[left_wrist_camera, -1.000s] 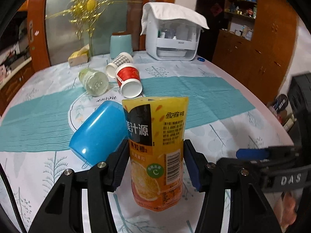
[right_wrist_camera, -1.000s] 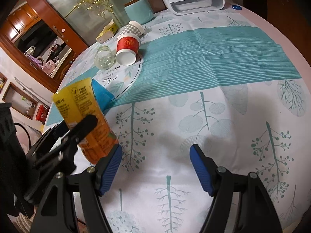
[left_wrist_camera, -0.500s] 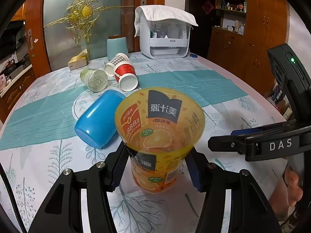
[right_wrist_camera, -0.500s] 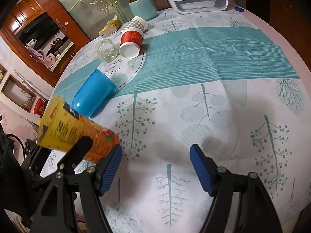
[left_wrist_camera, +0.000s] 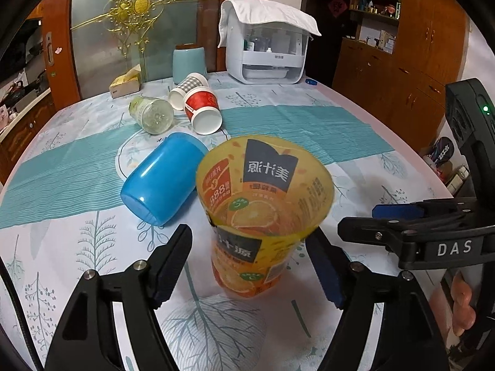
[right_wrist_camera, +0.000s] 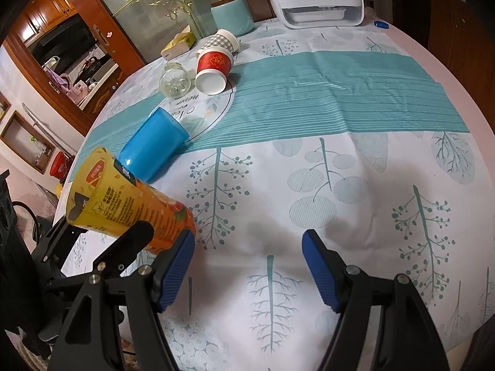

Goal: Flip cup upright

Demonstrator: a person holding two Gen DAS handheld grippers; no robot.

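A yellow-orange juice cup (left_wrist_camera: 263, 216) stands upright on the tablecloth, mouth up, between the fingers of my left gripper (left_wrist_camera: 252, 266). The jaws are open and stand apart from the cup's sides. In the right wrist view the same cup (right_wrist_camera: 123, 204) shows at the left edge. My right gripper (right_wrist_camera: 247, 266) is open and empty, hovering over the tablecloth just right of the cup.
A blue cup (left_wrist_camera: 164, 179) lies on its side just behind the juice cup. Further back lie a glass jar (left_wrist_camera: 151, 114), a red paper cup (left_wrist_camera: 202, 111) and a checked paper cup (left_wrist_camera: 187, 88). A white appliance (left_wrist_camera: 266, 49) stands at the back.
The left gripper turned the juice cup from mouth-down to mouth-up, set it on the table, and its jaws opened off the cup. The right gripper stayed put.
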